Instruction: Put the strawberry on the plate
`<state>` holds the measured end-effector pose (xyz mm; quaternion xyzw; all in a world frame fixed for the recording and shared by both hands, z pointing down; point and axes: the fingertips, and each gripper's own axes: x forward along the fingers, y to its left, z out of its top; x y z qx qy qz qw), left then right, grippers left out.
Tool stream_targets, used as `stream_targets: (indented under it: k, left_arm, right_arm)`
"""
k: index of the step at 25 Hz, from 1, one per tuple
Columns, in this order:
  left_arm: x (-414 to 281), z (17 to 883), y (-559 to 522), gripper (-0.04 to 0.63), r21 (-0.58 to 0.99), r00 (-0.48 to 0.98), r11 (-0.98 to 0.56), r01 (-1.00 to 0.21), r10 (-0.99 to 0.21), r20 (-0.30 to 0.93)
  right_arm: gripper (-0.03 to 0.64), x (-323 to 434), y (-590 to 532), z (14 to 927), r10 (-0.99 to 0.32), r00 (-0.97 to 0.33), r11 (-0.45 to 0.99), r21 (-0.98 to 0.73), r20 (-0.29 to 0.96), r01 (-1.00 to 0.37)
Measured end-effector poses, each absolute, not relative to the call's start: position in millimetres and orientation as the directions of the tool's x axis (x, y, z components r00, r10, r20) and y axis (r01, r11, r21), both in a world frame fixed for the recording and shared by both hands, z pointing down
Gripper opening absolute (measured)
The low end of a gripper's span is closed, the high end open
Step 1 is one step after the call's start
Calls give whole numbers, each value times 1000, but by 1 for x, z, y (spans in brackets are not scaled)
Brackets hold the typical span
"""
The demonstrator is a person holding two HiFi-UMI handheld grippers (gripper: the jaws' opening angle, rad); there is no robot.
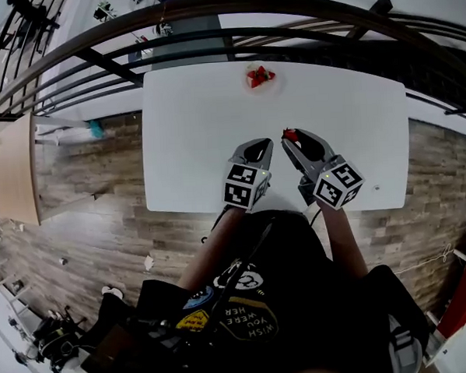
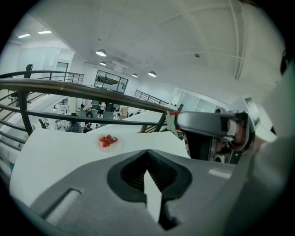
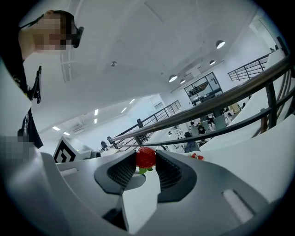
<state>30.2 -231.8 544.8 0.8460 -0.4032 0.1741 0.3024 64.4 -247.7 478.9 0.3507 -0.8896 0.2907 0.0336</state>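
Head view just gives a red speck, but the right gripper view shows the right gripper (image 3: pixel 146 155) pinching the strawberry (image 3: pixel 145 159), left gripper (image 2: pixel 147 154) closed, empty.

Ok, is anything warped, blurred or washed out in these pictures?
Head view: fisheye bows the railing into an arc; the white table is bright, almost washed out. Left gripper view: dark rounded corners; the plate is small but clear. Right gripper view: the strawberry in the right gripper is sharp.

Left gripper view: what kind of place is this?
Probably a balcony or mezzanine in a big office building: the white table stands by a railing, people show beyond it, ceiling lights overhead.
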Motion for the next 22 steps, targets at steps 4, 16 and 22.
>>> stream_targets:
  k: [4,16,22]
  left_arm:
    - [41,555,-241,0,347,583,-474,-809,-571,578]
    - [49,590,-254,0,372,579,-448,-813,-557,595]
    - [35,598,-274,0,401,588,-430,-809,-561,583]
  right_arm:
    - [133,77,-264,490,-582,-769,602,-494,266,-627]
    - [133,73,-296,527,-581,-745,590,-461,328,-663]
    - [133,63,-311,546,-582,-725,565,-458,368,-686]
